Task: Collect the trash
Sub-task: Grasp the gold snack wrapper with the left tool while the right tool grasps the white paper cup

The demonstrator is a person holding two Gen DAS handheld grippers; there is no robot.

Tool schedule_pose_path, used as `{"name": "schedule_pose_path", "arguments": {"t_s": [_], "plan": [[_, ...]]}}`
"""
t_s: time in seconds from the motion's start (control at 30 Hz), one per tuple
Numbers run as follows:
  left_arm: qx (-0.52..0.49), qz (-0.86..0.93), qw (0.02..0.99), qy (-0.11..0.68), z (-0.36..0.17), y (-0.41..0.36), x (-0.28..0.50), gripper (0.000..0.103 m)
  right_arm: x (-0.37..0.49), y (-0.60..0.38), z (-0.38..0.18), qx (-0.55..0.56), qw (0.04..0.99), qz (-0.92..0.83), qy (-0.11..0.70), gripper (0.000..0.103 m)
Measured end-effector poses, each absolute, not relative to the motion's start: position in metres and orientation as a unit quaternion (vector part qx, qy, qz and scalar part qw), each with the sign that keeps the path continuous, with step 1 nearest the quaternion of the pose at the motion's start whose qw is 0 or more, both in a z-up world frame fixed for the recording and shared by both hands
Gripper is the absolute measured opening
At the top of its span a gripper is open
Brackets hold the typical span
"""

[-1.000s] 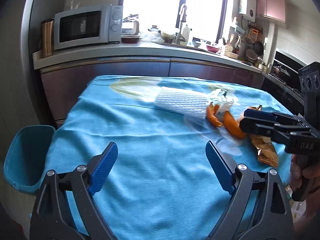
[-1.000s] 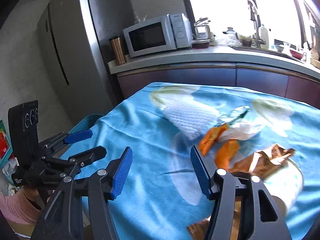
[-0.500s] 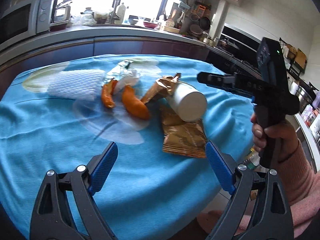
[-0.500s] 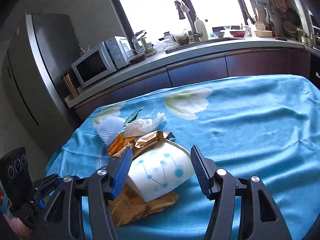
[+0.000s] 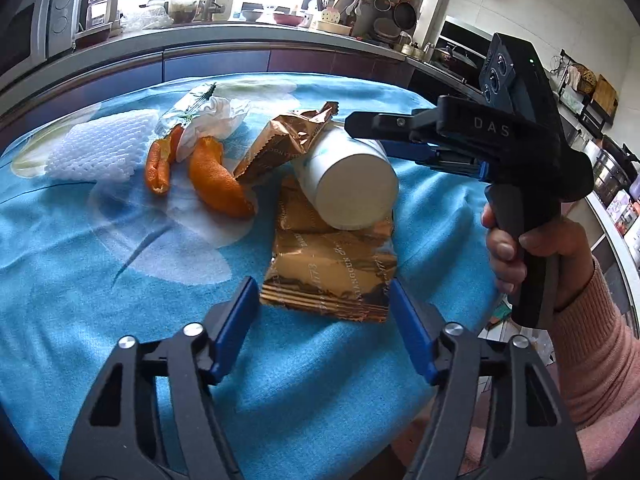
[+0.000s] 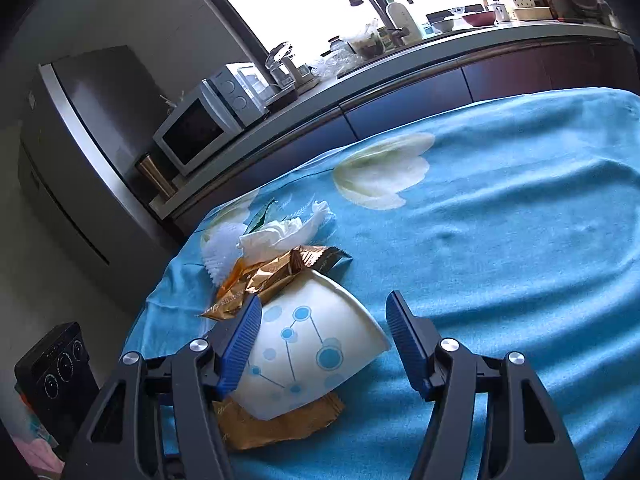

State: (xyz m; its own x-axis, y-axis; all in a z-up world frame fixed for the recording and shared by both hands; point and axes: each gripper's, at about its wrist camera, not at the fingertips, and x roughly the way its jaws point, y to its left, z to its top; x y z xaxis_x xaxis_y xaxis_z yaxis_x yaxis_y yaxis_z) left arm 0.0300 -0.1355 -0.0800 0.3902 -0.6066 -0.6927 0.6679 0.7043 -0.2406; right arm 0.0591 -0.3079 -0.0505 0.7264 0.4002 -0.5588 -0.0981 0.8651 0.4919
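A flat gold wrapper [image 5: 332, 272] lies on the blue tablecloth [image 5: 120, 320]. Its near edge sits between the fingers of my left gripper [image 5: 322, 318], whose jaws are closing; the pads are not pressing on it. A white paper cup with blue dots [image 6: 312, 344] lies on its side on that wrapper. My right gripper [image 6: 323, 308] straddles the cup with its jaws opening slightly; the left pad touches the cup, the right pad stands apart. From the left wrist, the right gripper [image 5: 360, 132] hangs over the cup [image 5: 352, 184]. A crumpled gold wrapper [image 5: 288, 136], orange peels [image 5: 216, 180], a tissue [image 5: 212, 120] and white foam netting [image 5: 100, 148] lie behind.
A hand in a pink sleeve [image 5: 520, 240] holds the right gripper past the table's right edge. Behind the table runs a kitchen counter [image 6: 400, 64] with a microwave [image 6: 200, 128] and a tap. Bare cloth stretches to the right of the cup [image 6: 520, 220].
Both grippers have swung over to the trash pile and come down closer. The left jaws have narrowed around the flat wrapper's edge. The right gripper now straddles the cup.
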Motion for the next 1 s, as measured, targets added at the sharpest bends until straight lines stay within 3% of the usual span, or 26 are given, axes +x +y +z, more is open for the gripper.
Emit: {"name": "schedule_pose_path", "arguments": {"t_s": [0.07,0.2,0.23,0.27,0.53,1.0], "plan": [[0.033,-0.382,0.832,0.4,-0.079,-0.131,0.032,0.058,0.054,-0.306,-0.049,0.218,0.903,0.147,0.341,0.061],[0.023,-0.382,0.833,0.399,-0.076,-0.118,0.034,0.045,0.044,-0.297,-0.048,0.208,0.899,0.169,0.347,0.042],[0.019,-0.387,0.83,0.401,-0.076,-0.115,0.034,0.024,0.041,-0.293,-0.047,0.204,0.898,0.174,0.35,0.033],[0.015,-0.388,0.829,0.403,-0.076,-0.111,0.035,0.019,0.039,-0.289,-0.047,0.199,0.896,0.181,0.353,0.03],[-0.029,-0.368,0.842,0.394,-0.072,-0.059,0.043,0.018,0.034,-0.256,-0.048,0.198,0.879,0.245,0.358,0.005],[-0.064,-0.32,0.869,0.371,-0.058,0.012,0.031,0.005,0.045,-0.194,-0.03,0.186,0.868,0.316,0.334,0.002]]}}
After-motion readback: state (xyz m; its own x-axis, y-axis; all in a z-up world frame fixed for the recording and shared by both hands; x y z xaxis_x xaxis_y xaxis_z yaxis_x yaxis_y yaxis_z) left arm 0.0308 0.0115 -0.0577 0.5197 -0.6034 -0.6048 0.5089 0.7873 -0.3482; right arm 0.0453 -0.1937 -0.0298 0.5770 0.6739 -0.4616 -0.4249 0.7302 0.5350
